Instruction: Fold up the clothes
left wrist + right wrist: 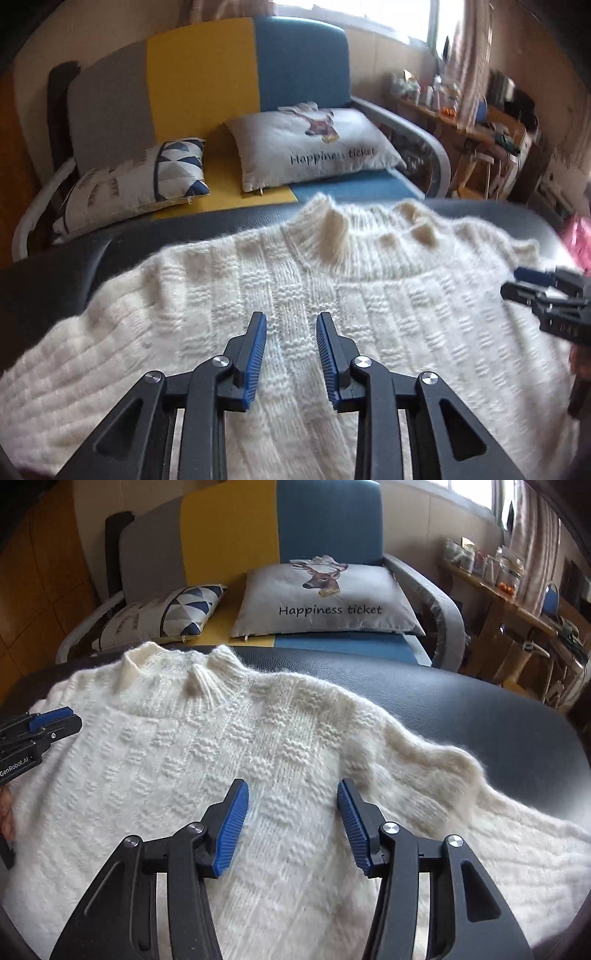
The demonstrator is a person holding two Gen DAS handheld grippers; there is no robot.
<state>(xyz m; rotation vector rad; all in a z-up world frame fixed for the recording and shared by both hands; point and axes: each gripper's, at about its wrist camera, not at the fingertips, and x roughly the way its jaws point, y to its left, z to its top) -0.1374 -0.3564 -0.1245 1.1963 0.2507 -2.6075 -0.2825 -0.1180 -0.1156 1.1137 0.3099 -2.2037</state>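
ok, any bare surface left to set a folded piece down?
Bare black leather top beyond the white knitted sweater's right shoulder, bordered by the blue sofa seat. A narrower strip at the sweater's left edge. The middle is covered by the sweater.

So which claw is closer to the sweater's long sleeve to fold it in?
The right claw. The sleeve trails off beside it, while the left claw hovers over the middle of the sweater.

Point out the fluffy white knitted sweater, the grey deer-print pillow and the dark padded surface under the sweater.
Fluffy white knitted sweater (229,746): right wrist view, chest panel.
Grey deer-print pillow (369,590): right wrist view, plain fabric beside the deer.
Dark padded surface (461,709): right wrist view, bare part beyond the sleeve.
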